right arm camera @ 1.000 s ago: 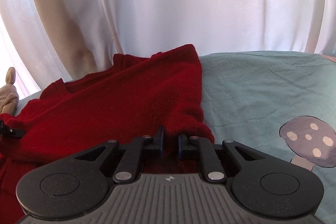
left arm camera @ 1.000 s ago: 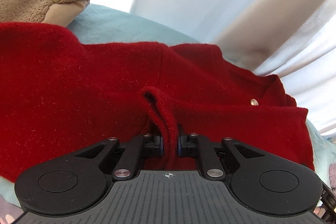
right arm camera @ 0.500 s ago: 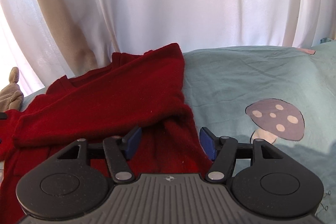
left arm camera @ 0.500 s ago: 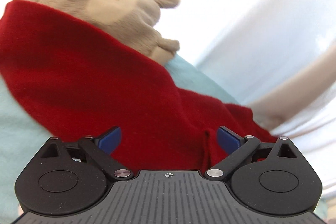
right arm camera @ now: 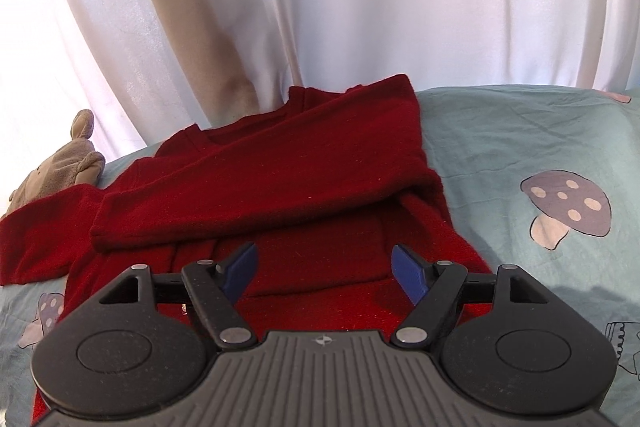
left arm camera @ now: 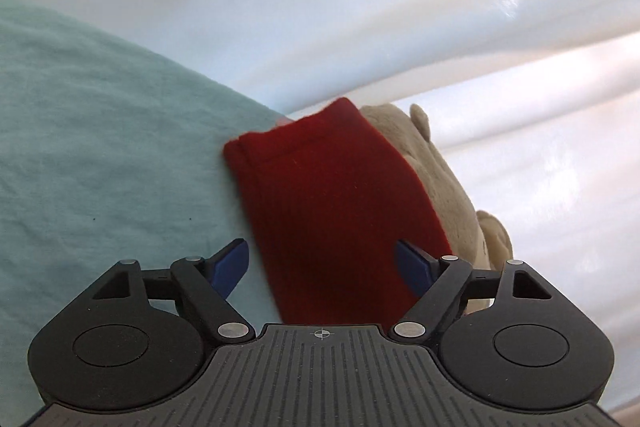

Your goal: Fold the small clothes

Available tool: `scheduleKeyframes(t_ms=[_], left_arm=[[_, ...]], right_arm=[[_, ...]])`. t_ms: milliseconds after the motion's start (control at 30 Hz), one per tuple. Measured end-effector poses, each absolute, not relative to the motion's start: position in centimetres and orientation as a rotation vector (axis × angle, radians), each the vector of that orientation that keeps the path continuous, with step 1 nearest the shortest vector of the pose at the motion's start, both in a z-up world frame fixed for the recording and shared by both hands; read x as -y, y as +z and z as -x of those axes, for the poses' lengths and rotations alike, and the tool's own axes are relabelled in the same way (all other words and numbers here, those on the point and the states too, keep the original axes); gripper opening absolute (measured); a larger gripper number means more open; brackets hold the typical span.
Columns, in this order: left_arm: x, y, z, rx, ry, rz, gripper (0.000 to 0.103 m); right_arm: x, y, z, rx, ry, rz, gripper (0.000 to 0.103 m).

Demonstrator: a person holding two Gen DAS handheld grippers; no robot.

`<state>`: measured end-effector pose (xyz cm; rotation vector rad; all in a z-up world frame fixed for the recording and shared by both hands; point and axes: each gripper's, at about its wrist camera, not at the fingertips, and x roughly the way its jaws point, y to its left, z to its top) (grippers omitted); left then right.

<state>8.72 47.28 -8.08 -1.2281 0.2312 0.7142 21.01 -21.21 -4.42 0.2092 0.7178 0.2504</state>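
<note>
A small red sweater [right arm camera: 280, 179] lies on the teal bedsheet [right arm camera: 500, 147], with one sleeve folded across its chest. Its other sleeve [right arm camera: 36, 239] stretches out to the left beside a plush toy. My right gripper [right arm camera: 324, 263] hovers over the sweater's lower body; its jaws are opening and hold nothing. In the left wrist view that outstretched sleeve [left arm camera: 336, 211] runs up to its cuff [left arm camera: 280, 147]. My left gripper [left arm camera: 320, 259] straddles the sleeve with its jaws closing. The blue pads [left arm camera: 232, 263] stand apart from the cloth.
A beige plush toy [left arm camera: 444, 183] lies against the sleeve's far side, also seen as the plush toy [right arm camera: 56, 167] at the left. White curtains [right arm camera: 360, 7] hang right behind the bed. Mushroom prints [right arm camera: 568, 203] mark the sheet at the right.
Both grippers let go of the red cloth and opened. The left one swung and rolled along the outstretched sleeve toward its cuff. The right one drew back and rose a little.
</note>
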Motion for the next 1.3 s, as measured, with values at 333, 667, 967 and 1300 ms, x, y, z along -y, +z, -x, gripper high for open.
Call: scheduleKeyframes(t_ms=[333,667,967,1300], left_arm=[[-52.0,-10.3,-11.0,-0.203,0.700,1.283,0.052],[-48.2,-2.4,-12.9,-0.283,0.745,0.901,0.016],[-30.8,8.5,-20.0,-0.292,0.291,0.623,0.015],[-15.1,-0.7,-24.5,-0.719,0.034,0.580,0.061]], right_arm=[[18.0,-3.5,-21.4,-0.720,0.267,-0.135,0.075],[17.3,-2.6,-21.3,-0.691,0.274,-0.136,0.075],[17.7,-2.0,-20.9,-0.655,0.301,-0.185,0.075],[19.4,-2.1,-20.9,-0.669,0.367,-0.280,0.075]])
